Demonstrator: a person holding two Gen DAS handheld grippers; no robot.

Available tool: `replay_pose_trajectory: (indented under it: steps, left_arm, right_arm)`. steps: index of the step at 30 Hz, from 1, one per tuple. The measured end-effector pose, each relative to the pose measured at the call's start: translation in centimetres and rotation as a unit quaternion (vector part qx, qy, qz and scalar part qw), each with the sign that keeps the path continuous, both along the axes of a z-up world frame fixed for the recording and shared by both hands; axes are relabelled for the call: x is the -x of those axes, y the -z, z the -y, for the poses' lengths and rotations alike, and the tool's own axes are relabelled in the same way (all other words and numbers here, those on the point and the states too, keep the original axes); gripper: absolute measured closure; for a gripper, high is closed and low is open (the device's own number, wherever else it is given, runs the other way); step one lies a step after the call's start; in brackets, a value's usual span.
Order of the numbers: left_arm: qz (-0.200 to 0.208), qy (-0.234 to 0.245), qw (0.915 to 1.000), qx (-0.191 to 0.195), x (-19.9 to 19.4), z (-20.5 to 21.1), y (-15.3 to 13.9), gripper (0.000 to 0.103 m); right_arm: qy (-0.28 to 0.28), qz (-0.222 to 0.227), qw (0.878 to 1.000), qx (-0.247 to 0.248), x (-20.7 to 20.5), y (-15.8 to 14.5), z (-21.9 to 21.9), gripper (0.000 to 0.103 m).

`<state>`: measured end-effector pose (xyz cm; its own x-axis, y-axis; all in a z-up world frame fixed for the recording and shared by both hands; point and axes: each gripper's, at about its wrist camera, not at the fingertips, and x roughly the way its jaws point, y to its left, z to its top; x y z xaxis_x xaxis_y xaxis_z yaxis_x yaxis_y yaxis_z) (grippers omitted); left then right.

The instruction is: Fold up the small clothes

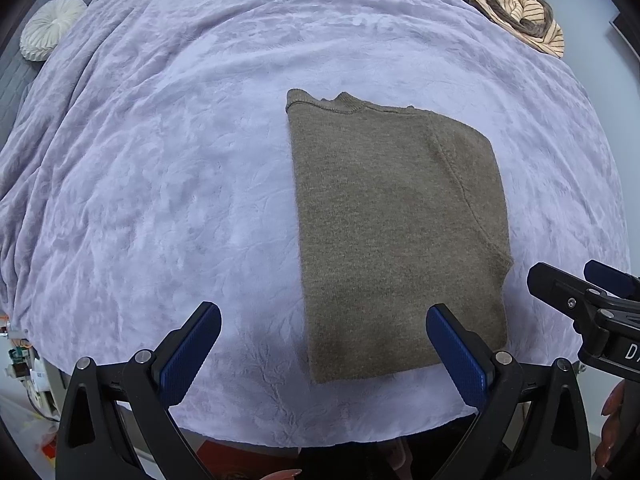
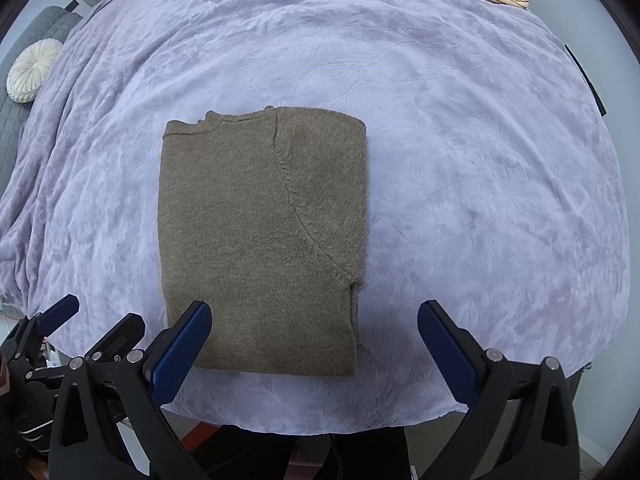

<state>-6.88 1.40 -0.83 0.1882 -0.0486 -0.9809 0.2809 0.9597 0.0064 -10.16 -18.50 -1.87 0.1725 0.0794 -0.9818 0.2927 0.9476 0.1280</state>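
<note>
A brown knitted sweater [image 2: 260,240] lies folded into a neat rectangle on a lilac plush blanket [image 2: 480,160], its neckline at the far end and its hem near the bed's near edge. The left gripper [image 1: 324,344] and right gripper [image 2: 314,342] both hover above that near edge, jaws spread wide and empty. A round white cushion [image 1: 52,26] sits far left; striped clothes [image 1: 520,12] are piled far right.
</note>
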Motion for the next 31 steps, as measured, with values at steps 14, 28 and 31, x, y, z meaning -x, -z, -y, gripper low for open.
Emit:
replay_pose_trajectory:
  steps: [14,28,31]
  left_arm:
    - [0.003,0.005,0.9999,-0.009,-0.1,0.0,0.0,0.0]
    - [0.012,-0.002,0.9999,-0.006,-0.8,-0.3,0.2,0.0]
    - [0.01,0.002,0.9999,-0.006,-0.7,-0.2,0.3,0.0]
  right_arm:
    - [0.008,0.002,1.0,0.001,0.3,-0.2,-0.1,0.001]
    - [0.006,-0.003,1.0,0.002,0.0,0.0,-0.2,0.001]
    - [0.007,-0.004,1.0,0.003,0.0,0.1,-0.1,0.001]
